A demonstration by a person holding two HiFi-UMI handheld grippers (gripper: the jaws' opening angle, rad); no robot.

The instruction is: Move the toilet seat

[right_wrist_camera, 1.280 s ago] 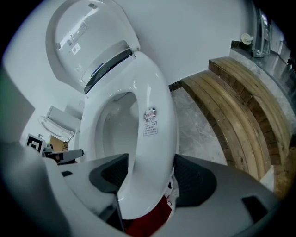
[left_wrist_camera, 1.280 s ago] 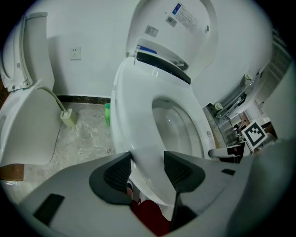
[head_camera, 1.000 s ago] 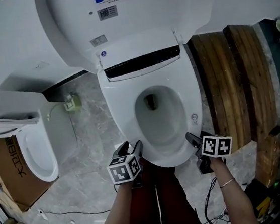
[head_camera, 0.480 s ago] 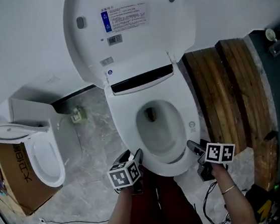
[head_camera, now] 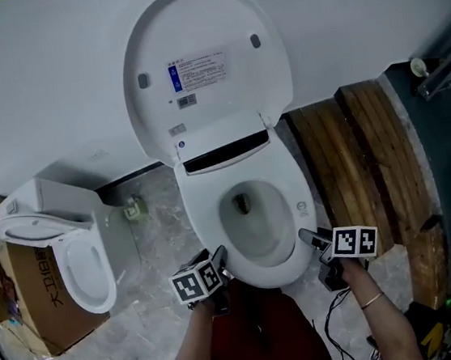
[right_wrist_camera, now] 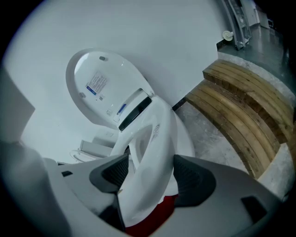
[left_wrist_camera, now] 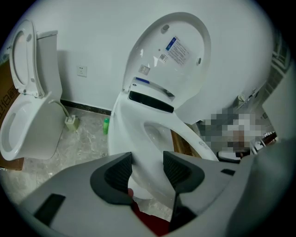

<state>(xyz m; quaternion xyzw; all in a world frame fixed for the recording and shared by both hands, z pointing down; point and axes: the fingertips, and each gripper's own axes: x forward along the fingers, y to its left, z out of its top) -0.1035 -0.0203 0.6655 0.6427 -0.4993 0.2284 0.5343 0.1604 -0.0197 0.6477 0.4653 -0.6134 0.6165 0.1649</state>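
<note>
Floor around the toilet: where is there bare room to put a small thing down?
Bare marble floor lies between the toilet seat and the second toilet on the left. The wooden planks on the right look bare too. The front is crowded: left gripper and right gripper grip the toilet seat.

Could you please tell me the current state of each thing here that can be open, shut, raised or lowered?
Toilet lid: raised, upright against the wall.
Toilet seat: down on the bowl, held at its front.
Left hand-held gripper: shut on the seat's front left edge.
Right hand-held gripper: shut on the seat's front right edge.
Second toilet: lid raised.
</note>
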